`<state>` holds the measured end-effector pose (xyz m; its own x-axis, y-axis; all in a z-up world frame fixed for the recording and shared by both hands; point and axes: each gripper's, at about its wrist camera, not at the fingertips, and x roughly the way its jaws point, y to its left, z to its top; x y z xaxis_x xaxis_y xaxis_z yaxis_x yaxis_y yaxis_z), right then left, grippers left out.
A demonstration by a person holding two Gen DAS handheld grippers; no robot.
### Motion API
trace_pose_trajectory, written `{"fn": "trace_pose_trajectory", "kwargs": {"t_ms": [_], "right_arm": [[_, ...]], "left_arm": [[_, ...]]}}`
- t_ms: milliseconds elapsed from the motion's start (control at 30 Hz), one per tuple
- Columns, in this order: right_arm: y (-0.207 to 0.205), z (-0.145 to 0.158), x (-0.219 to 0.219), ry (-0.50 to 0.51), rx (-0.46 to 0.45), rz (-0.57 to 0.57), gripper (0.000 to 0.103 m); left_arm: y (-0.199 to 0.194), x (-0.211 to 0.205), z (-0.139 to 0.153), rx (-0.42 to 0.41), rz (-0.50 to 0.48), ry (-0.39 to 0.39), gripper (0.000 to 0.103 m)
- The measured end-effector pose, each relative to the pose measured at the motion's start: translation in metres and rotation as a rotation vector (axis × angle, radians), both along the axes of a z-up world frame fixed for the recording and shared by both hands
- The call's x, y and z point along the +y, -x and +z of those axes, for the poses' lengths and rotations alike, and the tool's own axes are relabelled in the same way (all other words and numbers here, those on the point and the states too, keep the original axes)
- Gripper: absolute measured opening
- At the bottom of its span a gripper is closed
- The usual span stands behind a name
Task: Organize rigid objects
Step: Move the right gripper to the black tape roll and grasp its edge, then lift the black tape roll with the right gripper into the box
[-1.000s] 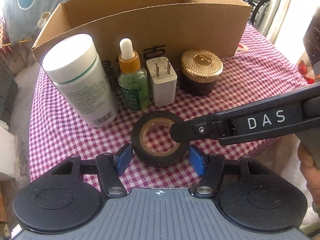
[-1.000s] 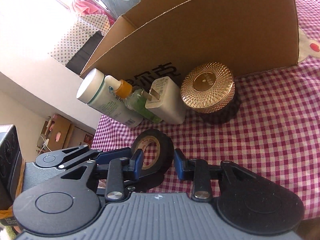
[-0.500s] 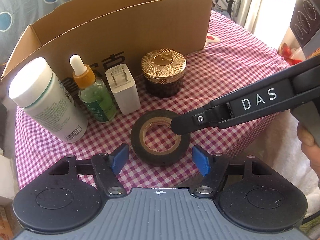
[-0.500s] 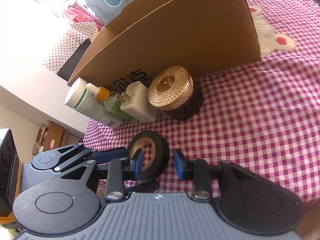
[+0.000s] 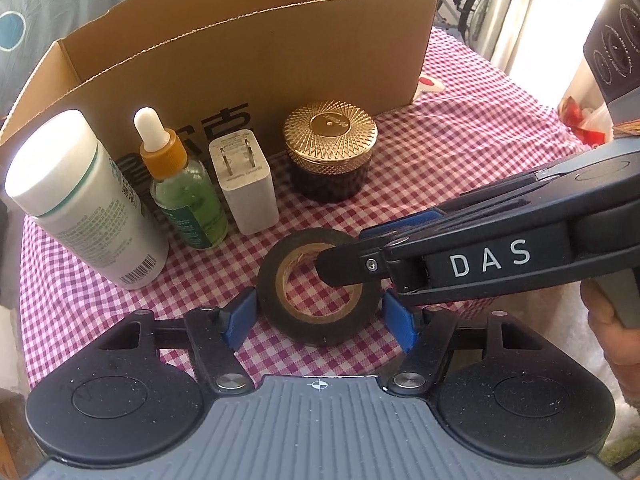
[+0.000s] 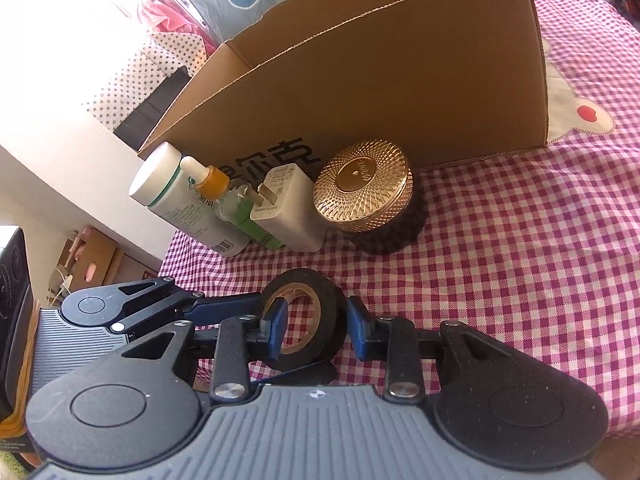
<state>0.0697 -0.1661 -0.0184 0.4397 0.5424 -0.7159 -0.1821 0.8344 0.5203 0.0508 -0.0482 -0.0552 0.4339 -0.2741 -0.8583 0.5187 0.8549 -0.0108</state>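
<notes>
A black tape roll [image 5: 318, 286] lies on the red checked tablecloth [image 5: 460, 152]. My left gripper [image 5: 320, 316] is open, its blue pads on either side of the roll with small gaps. My right gripper [image 6: 316, 330] comes in from the right; one finger is inside the roll's hole, the other outside its wall [image 6: 324, 320]. There is still a gap at the right pad. Behind stand a white bottle [image 5: 80, 200], a green dropper bottle [image 5: 184, 196], a white charger [image 5: 246, 182] and a gold-lidded jar [image 5: 330, 148].
An open cardboard box [image 5: 248, 68] stands behind the row of objects. The table edge falls away at the left and the front. A dark box [image 5: 612, 48] shows at the upper right in the left wrist view.
Both grippers shifted a little around the tape roll. The left camera moved nearer the roll and its pads now stand close to its sides. The roll stays on the cloth.
</notes>
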Motion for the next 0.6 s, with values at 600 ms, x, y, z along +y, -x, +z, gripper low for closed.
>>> {"fn": "trace_pose_trajectory", "kwargs": {"t_ms": [600], "right_arm": [[0.0028,0.0032,0.0053,0.074,-0.035,-0.005,0.021]], "left_arm": [[0.0061,0.0030,0.0077,-0.029,0.021,0.010,0.065]]}}
